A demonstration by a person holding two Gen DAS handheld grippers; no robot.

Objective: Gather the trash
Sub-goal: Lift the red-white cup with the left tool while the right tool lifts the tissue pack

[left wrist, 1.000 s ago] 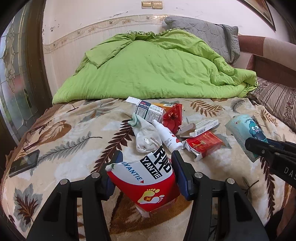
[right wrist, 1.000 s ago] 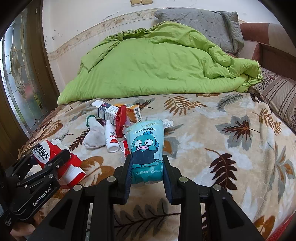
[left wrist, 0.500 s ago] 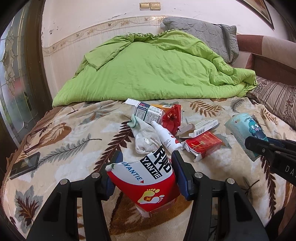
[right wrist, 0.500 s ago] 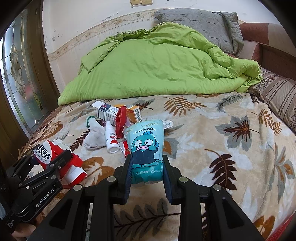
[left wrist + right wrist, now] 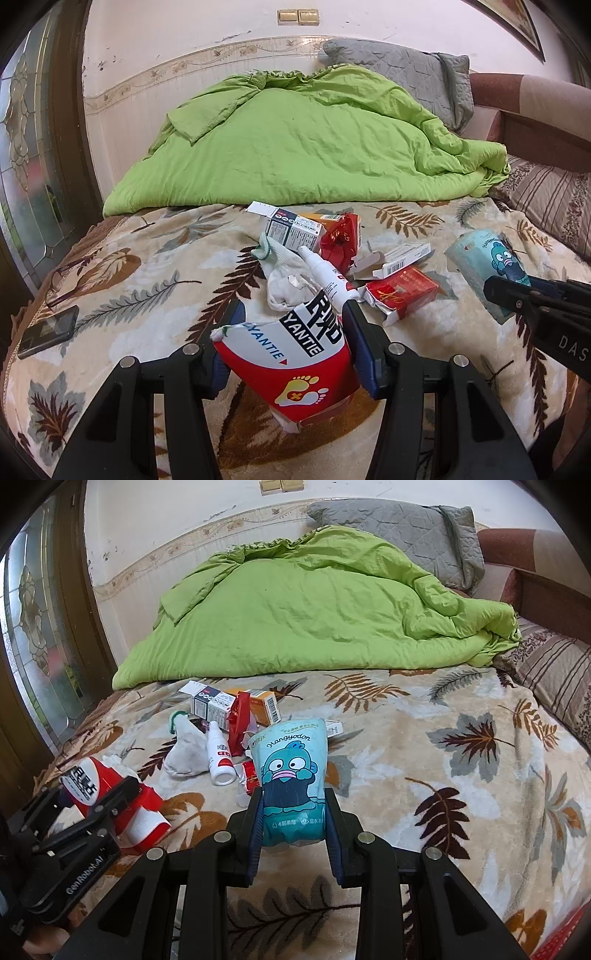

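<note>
My left gripper [image 5: 293, 325] is shut on a red and white foot-patch box [image 5: 295, 362], held above the leaf-patterned blanket [image 5: 147, 266]. My right gripper [image 5: 293, 805] is shut on a teal tissue pack with a cartoon fish [image 5: 291, 775]. Each gripper shows in the other's view: the left gripper [image 5: 96, 797] with the red box [image 5: 110, 794] at lower left, the right gripper's black finger [image 5: 535, 302] with the teal pack [image 5: 484, 266] at right. Beyond lies a heap of litter: a white spray bottle [image 5: 328, 280], a dirty sock [image 5: 284, 277], a red cigarette pack [image 5: 402, 291] and small cartons [image 5: 295, 230].
A rumpled green duvet [image 5: 303, 147] and a grey pillow [image 5: 402, 77] fill the head of the bed. A dark phone [image 5: 48, 332] lies on the blanket's left edge. A striped cushion [image 5: 554, 199] sits at right, a glazed wooden door [image 5: 33, 147] at left.
</note>
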